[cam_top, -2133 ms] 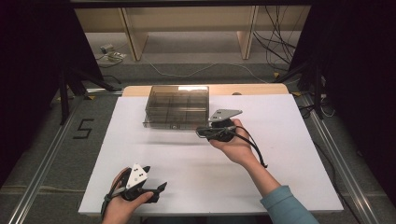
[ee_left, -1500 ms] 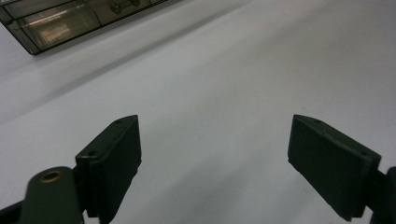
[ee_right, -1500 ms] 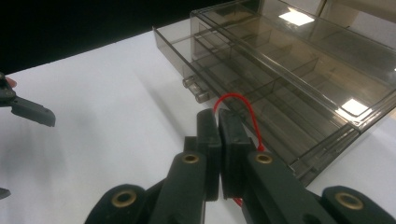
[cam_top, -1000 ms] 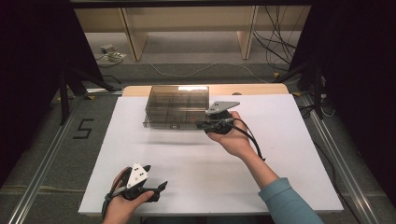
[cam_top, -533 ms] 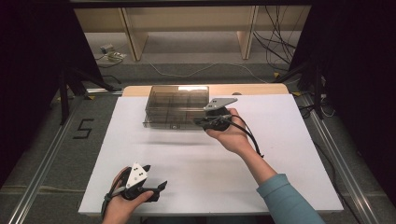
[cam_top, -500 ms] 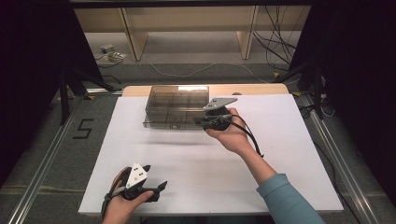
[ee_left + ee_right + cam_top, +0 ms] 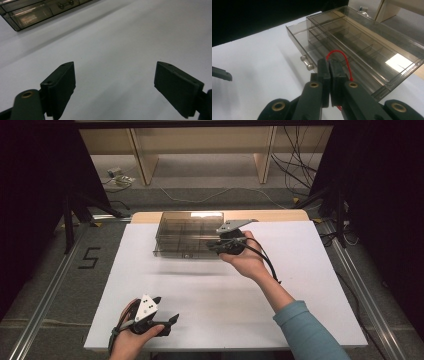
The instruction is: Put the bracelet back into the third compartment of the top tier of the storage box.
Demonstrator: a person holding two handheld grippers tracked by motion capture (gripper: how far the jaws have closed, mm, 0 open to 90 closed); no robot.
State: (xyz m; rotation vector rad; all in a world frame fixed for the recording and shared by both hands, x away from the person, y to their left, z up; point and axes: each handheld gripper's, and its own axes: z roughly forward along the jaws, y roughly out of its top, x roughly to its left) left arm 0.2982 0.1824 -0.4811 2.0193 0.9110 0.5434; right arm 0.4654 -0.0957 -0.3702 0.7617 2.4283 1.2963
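Note:
A smoky clear drawer box (image 7: 186, 231) lies at the back of the white tabletop (image 7: 310, 270). Its lower drawer (image 7: 298, 33) is pulled out a little, and the small knob (image 7: 307, 63) faces me. My right gripper (image 7: 216, 246) hovers at the box's front right corner, its jaws shut on a thin red loop of cord (image 7: 340, 54) that arcs out above the pads. My left gripper (image 7: 170, 321) rests near the front left edge of the table. It stands open with nothing between its jaws (image 7: 115, 82). The box (image 7: 30, 13) lies far beyond it.
Metal rails run along both sides of the table. A "5" (image 7: 90, 258) is marked on the floor at the left. Wooden shelving (image 7: 200, 150) and loose cables lie behind the table. Bare white surface stretches between the two grippers.
My right gripper has moved away from me and slightly left, up to the box's front right corner, still shut. The left gripper has stayed put.

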